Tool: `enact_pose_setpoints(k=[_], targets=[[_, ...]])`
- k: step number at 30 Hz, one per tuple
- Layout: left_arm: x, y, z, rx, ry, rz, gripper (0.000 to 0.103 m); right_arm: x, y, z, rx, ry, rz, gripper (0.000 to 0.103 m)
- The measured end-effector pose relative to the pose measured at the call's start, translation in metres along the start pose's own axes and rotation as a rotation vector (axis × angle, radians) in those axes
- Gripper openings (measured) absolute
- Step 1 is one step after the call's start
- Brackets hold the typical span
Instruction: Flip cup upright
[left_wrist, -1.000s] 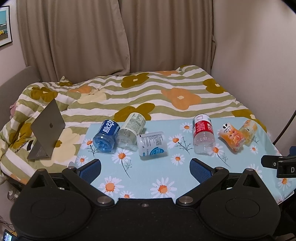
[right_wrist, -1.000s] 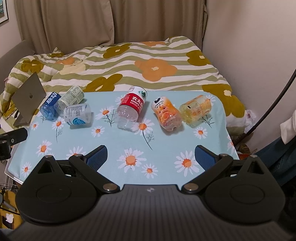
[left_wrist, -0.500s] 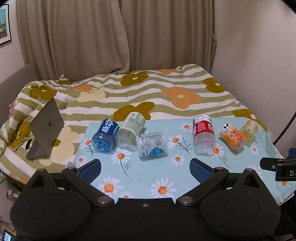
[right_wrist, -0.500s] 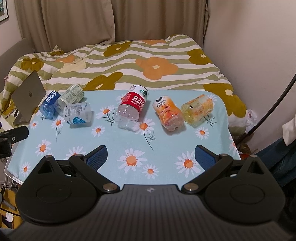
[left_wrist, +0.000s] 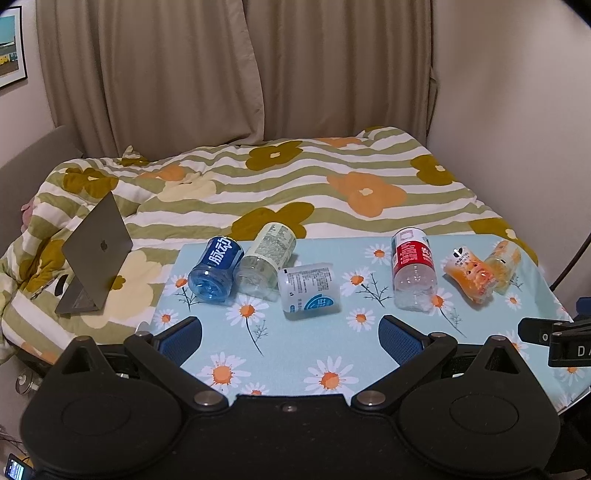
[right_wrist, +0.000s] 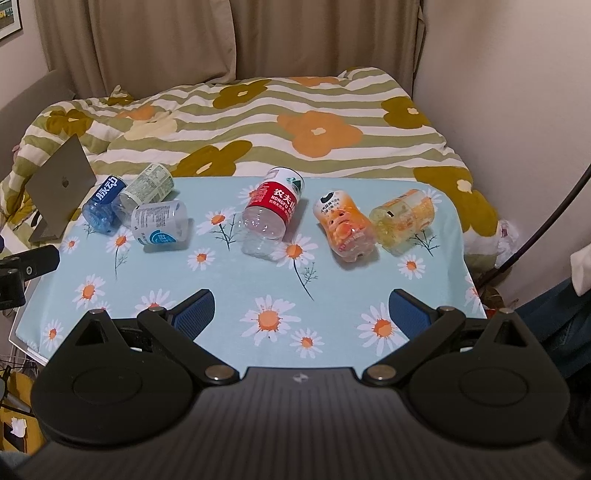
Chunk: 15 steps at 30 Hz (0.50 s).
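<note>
Several cut-bottle cups lie on their sides on the daisy-print table (left_wrist: 295, 354). At the left lie a blue-label cup (left_wrist: 216, 269), a green-label cup (left_wrist: 266, 264) and a white-label cup (left_wrist: 310, 290). A red-label cup (right_wrist: 273, 212), an orange cup (right_wrist: 343, 225) and a yellow cup (right_wrist: 402, 219) lie further right. My left gripper (left_wrist: 290, 332) is open and empty, near the table's front edge below the white-label cup. My right gripper (right_wrist: 301, 314) is open and empty, in front of the red-label cup.
A bed with a striped flower quilt (left_wrist: 295, 177) lies behind the table. An open laptop (left_wrist: 96, 254) stands on the quilt at the left. Curtains and a wall close the back and right. A dark cable (right_wrist: 546, 229) runs down at the right.
Both grippers have drifted slightly; the cups sit a little lower in each view. Nothing on the table has moved.
</note>
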<state>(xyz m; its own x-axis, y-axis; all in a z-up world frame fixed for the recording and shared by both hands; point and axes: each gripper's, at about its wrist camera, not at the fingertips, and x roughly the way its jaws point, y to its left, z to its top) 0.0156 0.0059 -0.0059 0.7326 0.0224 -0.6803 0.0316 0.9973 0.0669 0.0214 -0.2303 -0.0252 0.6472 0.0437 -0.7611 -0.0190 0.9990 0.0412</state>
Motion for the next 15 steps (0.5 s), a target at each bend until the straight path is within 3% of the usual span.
enact_pose_setpoints(k=[15], targets=[[0.0004, 0.0018, 0.0005, -0.001, 0.002, 0.002, 0.103, -0.0003, 0.0001, 0.0005, -0.001, 0.000, -0.001, 0.103]])
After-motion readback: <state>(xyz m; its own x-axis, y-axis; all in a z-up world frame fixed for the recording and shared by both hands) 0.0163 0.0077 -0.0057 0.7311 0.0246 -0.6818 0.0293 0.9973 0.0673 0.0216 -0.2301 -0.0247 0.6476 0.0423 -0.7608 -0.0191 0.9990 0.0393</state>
